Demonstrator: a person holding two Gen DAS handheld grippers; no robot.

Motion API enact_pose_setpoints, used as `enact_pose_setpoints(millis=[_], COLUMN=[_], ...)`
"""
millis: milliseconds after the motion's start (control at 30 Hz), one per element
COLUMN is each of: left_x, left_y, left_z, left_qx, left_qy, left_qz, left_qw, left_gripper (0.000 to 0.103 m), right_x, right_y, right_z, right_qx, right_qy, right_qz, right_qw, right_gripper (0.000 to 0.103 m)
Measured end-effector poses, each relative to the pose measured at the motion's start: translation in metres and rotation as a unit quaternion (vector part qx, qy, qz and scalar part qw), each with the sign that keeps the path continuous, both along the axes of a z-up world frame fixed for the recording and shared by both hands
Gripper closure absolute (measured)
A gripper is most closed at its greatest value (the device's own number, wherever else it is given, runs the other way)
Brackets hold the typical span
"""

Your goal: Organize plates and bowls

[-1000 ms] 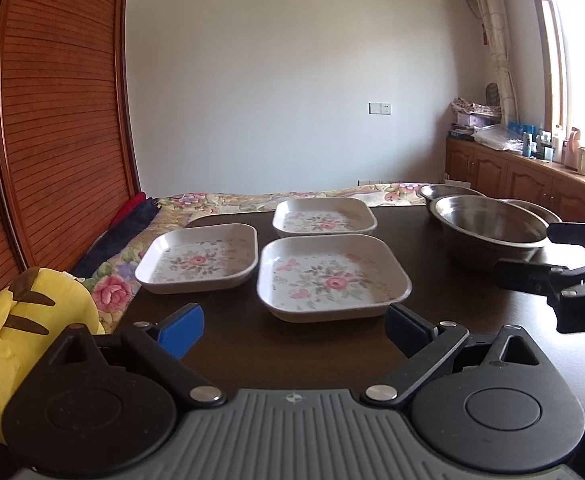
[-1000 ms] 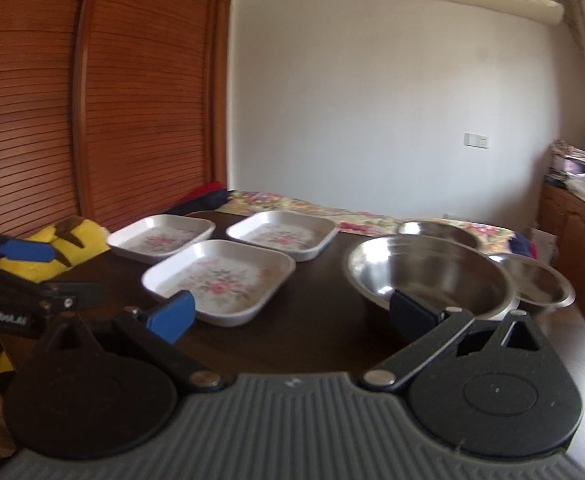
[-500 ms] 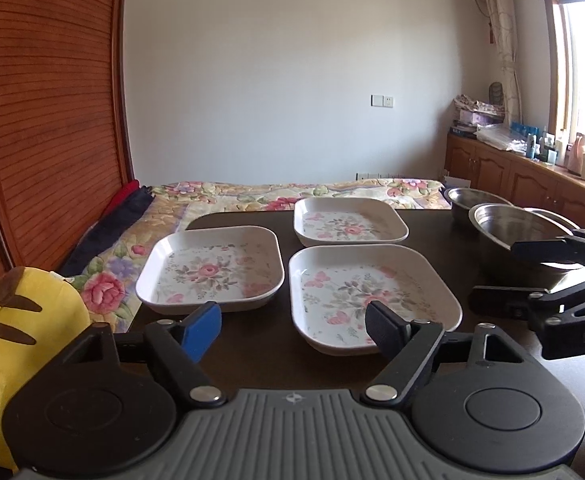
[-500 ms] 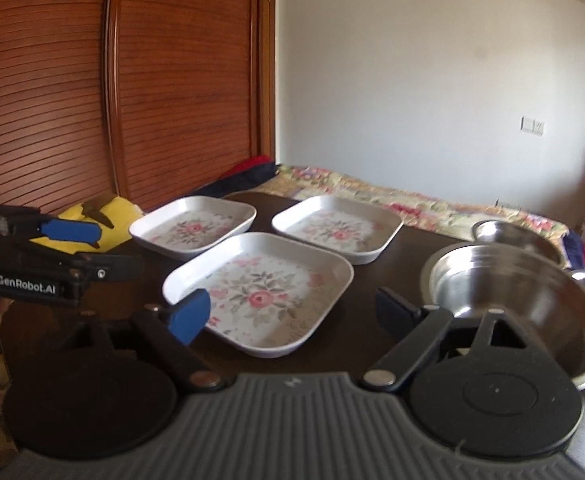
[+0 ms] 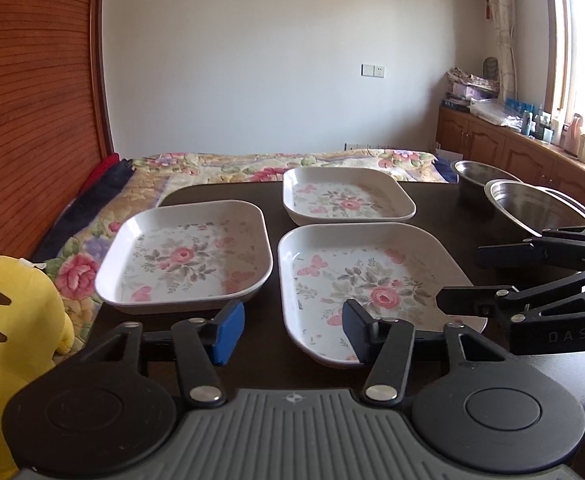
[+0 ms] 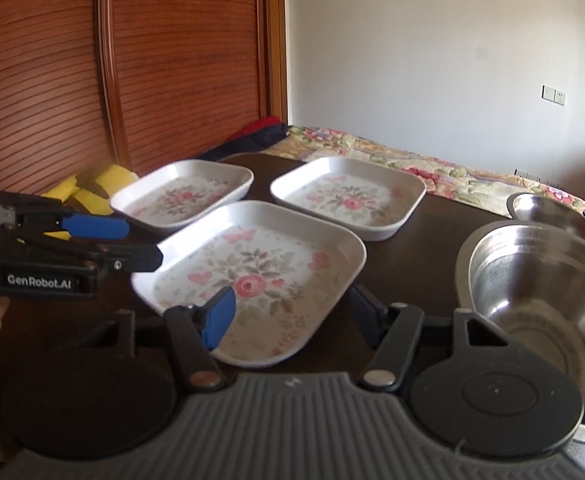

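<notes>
Both grippers poised over the near plate [image 5: 364, 276]

Left hand-held gripper [image 5: 292, 330] and right hand-held gripper [image 6: 288, 312] gape (empty), flanking its near rim, likely for stacking.

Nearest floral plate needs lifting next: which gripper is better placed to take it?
Likely the right gripper: its open fingers already flank the nearest plate at its near rim. The left gripper is open too, but centred on the gap beside that plate.
</notes>
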State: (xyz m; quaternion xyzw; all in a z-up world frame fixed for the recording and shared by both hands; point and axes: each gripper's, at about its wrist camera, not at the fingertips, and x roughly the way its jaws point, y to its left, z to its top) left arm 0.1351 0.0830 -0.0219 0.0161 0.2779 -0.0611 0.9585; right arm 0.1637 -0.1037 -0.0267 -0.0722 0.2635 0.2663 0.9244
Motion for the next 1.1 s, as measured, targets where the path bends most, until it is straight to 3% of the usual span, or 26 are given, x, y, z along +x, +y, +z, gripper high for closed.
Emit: enact_pose_setpoints(millis=[167,667,1100], left_x=[0.01,0.027,0.024], left_y=[0.0,0.004,0.001], left_z=[-0.007,-0.016,-0.018], left_qx=[-0.003,-0.023,-0.035], left_qy=[0.016,0.04,0.035], left_qz=[-0.001,0.002,-0.012], left_qw=[0.9999,0.9989,0.9987], left_gripper=[0.052,0.067,0.067], right_x=[0.006,0.02,0.021], right_y=[0.001,-0.002,-0.005], right_z=[-0.006,-0.012,-0.014], right_qx=[-0.005,-0.003,0.018], right_qy=[0.015,0.035,0.041], right_qz=[0.005,0.001,0.0], right_qw=[1.0,0.999,0.999], right_gripper=[0.049,0.06,0.067])
